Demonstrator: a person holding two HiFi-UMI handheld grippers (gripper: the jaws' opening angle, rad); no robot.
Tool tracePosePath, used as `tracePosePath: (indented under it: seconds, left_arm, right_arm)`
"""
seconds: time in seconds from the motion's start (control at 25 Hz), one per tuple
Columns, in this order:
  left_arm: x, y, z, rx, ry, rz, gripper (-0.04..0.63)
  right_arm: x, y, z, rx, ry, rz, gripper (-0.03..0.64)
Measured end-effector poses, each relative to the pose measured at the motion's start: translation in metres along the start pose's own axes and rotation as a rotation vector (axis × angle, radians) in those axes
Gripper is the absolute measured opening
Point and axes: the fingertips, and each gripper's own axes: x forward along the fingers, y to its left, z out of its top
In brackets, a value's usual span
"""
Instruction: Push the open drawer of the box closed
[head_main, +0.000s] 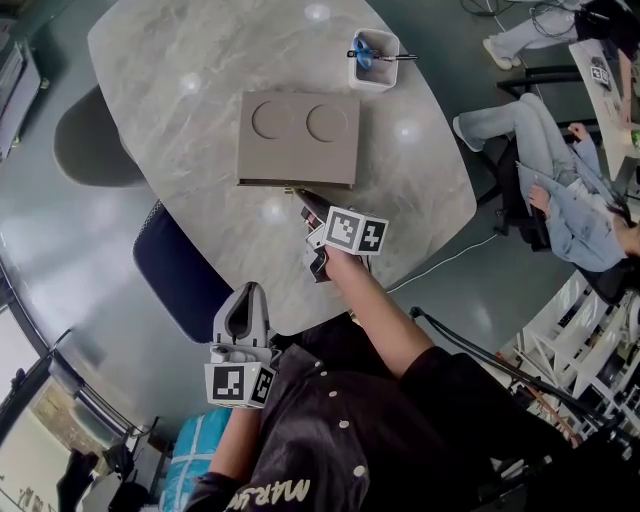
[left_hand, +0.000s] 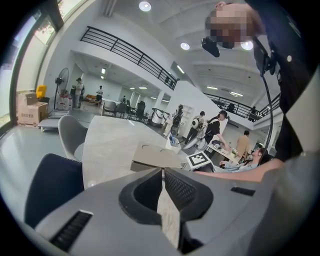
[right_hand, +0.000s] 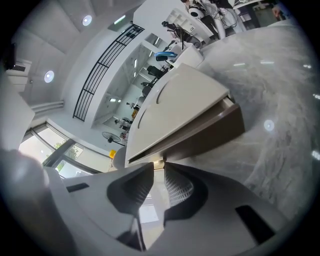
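A flat grey-brown box (head_main: 298, 138) with two round recesses in its lid lies on the marble table (head_main: 190, 110). Its drawer front (right_hand: 202, 136) faces me and looks nearly flush with the box, with only a thin dark slot under the lid. My right gripper (head_main: 303, 208) is shut, and its tips (right_hand: 162, 165) rest against the drawer front at a small brass-coloured fitting. My left gripper (head_main: 248, 292) is shut with nothing in it. It is held back beside my body, off the table's near edge. The left gripper view shows the box (left_hand: 157, 157) beyond its tips (left_hand: 163, 171).
A white cup (head_main: 373, 58) with pens and scissors stands behind the box. A dark blue chair (head_main: 175, 270) and a grey chair (head_main: 90, 140) stand at the table's left side. A person (head_main: 560, 190) sits to the right, and a cable (head_main: 450, 260) runs over the floor.
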Motion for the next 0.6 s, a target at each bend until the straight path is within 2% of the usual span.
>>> tracePosePath:
  seconds: [0.6]
  left_arm:
    - [-0.002,0.002,0.003,-0.004,-0.001,0.016,0.026]
  right_arm:
    - [0.007,0.000,0.012,0.002,-0.020,-0.007,0.058]
